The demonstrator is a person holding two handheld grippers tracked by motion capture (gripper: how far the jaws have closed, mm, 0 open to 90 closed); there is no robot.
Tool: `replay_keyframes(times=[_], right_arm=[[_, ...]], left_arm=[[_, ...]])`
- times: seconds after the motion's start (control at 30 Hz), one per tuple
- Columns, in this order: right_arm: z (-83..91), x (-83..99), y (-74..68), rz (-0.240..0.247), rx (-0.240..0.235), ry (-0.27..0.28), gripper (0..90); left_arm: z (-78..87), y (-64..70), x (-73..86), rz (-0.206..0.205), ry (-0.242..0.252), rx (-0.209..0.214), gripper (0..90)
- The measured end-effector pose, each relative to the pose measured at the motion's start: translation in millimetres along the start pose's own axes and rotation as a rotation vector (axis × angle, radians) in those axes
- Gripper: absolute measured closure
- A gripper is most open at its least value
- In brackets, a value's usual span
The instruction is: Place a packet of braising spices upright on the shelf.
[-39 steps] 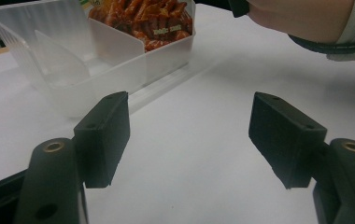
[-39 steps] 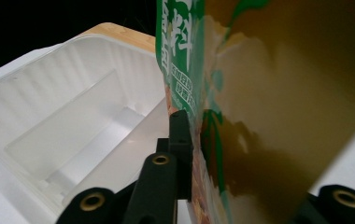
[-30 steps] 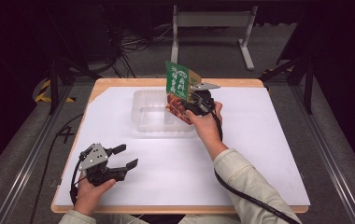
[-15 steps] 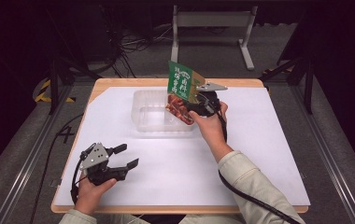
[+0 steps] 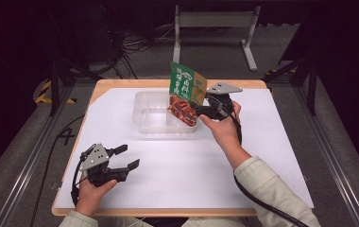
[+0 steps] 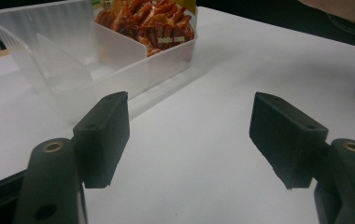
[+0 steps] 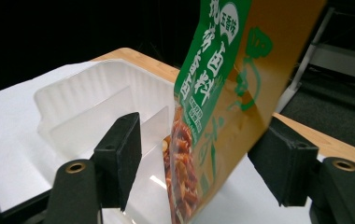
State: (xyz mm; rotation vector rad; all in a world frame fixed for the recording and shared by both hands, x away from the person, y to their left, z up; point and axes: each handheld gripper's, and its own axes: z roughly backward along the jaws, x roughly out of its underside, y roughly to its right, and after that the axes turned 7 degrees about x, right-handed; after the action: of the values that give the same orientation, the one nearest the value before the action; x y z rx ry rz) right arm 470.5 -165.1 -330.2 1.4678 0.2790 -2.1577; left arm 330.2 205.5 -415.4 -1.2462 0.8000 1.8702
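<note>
At about one o'clock from the table's middle, the snack pouch [image 5: 185,93] stands with its lower end inside the right-hand compartment of the clear plastic container [image 5: 145,112], leaning toward the right gripper [image 5: 201,108]. In the right gripper view the jaws stand apart on either side of the pouch [image 7: 213,107], with a gap showing at the left jaw; whether the right jaw touches the pouch I cannot tell. The step in hand looks like letting the pouch settle into its compartment. To do it well, I would back the gripper out toward four o'clock along its own line, keeping both jaws clear of the film so the pouch is not dragged out or tipped over the container's wall. The pouch's long axis runs nearly upright, its green top tilted toward eleven o'clock, its printed face turned toward nine o'clock. The left gripper [image 5: 121,161] rests at seven o'clock, jaws wide apart, holding nothing.
</note>
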Motion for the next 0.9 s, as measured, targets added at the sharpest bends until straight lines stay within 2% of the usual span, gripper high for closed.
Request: replay_keyframes(times=[0.1,0.13,0.27,0.3,0.5,0.53,0.57,0.73,0.9], right_arm=[[12.2,1.8,2.6,0.012,-0.018,-0.001,34.4],[15.1,2.7,3.9,0.015,-0.023,0.004,34.2],[36.7,8.0,12.7,0.011,-0.059,0.021,33.7],[36.7,8.0,12.7,0.011,-0.059,0.021,33.7],[73.7,15.3,21.3,0.033,-0.113,0.070,32.0],[84.2,19.5,25.1,0.029,-0.146,0.077,30.7],[84.2,19.5,25.1,0.029,-0.146,0.077,30.7],[109.8,36.1,34.1,0.033,-0.209,0.088,33.0],[126.2,58.5,40.4,0.033,-0.236,0.099,34.4]], left_arm=[[1.1,-0.3,0.2,0.013,0.003,-0.002,29.5],[2.1,-1.2,0.1,0.002,0.003,-0.011,29.4],[7.4,-2.4,-0.6,0.007,0.015,-0.031,28.7],[7.4,-2.4,-0.6,0.007,0.015,-0.031,28.5],[16.5,-6.7,2.0,0.022,0.027,-0.053,28.2],[18.3,-7.3,2.4,0.024,0.028,-0.054,28.1],[20.1,-8.0,2.8,0.022,0.027,-0.056,28.1],[26.5,-9.2,6.2,0.018,0.030,-0.061,27.6],[29.4,-8.6,9.1,0.024,0.049,-0.049,27.4]])
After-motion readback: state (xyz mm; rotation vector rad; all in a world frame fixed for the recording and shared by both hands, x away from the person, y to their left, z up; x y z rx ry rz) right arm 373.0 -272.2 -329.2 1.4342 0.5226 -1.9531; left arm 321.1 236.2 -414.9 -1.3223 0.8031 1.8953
